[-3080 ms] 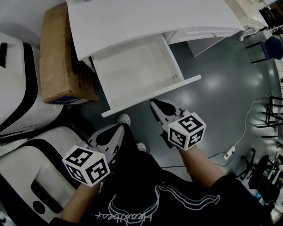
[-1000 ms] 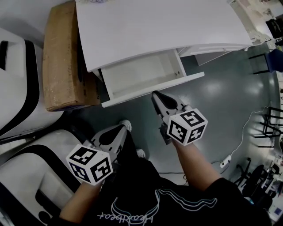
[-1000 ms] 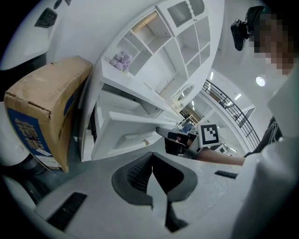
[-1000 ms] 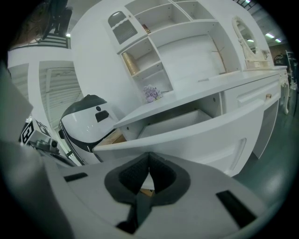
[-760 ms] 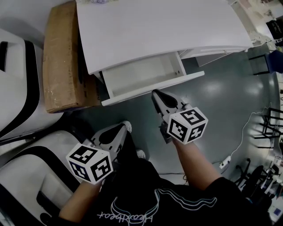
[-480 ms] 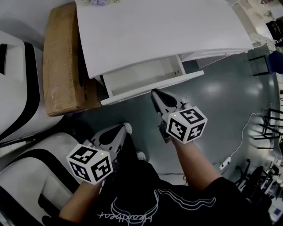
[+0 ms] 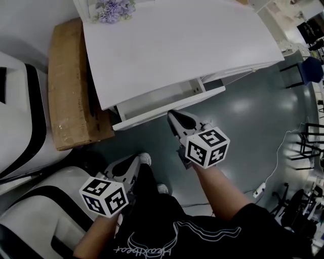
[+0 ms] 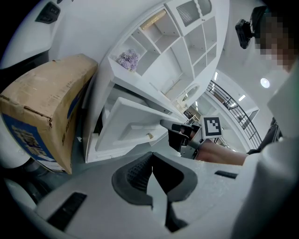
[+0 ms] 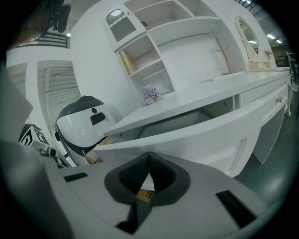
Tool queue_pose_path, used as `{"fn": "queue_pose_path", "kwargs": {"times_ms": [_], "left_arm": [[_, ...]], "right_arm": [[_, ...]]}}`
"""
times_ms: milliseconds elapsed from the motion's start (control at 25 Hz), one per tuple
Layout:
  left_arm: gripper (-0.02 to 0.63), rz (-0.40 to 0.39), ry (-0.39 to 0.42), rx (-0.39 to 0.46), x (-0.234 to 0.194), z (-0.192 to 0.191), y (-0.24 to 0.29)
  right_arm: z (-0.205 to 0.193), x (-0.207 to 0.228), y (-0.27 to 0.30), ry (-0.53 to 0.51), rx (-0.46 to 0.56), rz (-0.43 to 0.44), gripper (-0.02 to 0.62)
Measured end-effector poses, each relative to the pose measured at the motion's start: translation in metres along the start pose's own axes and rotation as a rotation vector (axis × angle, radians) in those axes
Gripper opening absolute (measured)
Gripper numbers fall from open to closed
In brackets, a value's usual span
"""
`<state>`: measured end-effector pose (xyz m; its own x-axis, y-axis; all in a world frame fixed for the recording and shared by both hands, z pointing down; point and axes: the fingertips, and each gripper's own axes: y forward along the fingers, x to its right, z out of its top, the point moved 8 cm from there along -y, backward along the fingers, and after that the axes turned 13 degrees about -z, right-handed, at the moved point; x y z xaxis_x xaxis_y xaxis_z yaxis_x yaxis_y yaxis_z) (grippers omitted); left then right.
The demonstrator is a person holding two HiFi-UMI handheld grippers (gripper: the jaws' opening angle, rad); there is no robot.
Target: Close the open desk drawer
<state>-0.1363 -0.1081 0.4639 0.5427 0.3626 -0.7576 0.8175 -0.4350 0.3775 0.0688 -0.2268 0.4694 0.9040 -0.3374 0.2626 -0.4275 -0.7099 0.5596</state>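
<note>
The white desk (image 7: 177, 45) has one drawer (image 7: 167, 102) sticking out a little from under its top; only a narrow strip of the inside shows. My right gripper (image 7: 171, 115) is shut with nothing in it, its tips against the drawer's front panel (image 9: 210, 135). The right gripper view has the panel running just above the shut jaws of that gripper (image 9: 149, 173). My left gripper (image 7: 134, 159) hangs low beside the person's leg, shut and empty, well short of the desk. In the left gripper view, beyond the left gripper (image 8: 150, 161), are the drawer (image 8: 135, 130) and the right gripper (image 8: 180, 134).
A cardboard box (image 7: 71, 86) stands on the floor left of the desk. White and black machine housings (image 7: 20, 116) fill the left side. Purple flowers (image 7: 114, 9) sit at the back of the desk. A cable and power strip (image 7: 260, 189) lie on the floor at right.
The drawer has slid most of the way in under the desk top. My right gripper has moved forward with its front panel. The left gripper has stayed low.
</note>
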Motion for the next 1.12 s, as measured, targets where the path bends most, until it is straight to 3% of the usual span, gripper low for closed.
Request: {"fn": "queue_pose_path", "kwargs": {"times_ms": [1120], "left_arm": [[0.005, 0.019, -0.024, 0.003, -0.025, 0.015, 0.007]], "right_arm": [[0.026, 0.002, 0.040, 0.015, 0.049, -0.004, 0.006]]}}
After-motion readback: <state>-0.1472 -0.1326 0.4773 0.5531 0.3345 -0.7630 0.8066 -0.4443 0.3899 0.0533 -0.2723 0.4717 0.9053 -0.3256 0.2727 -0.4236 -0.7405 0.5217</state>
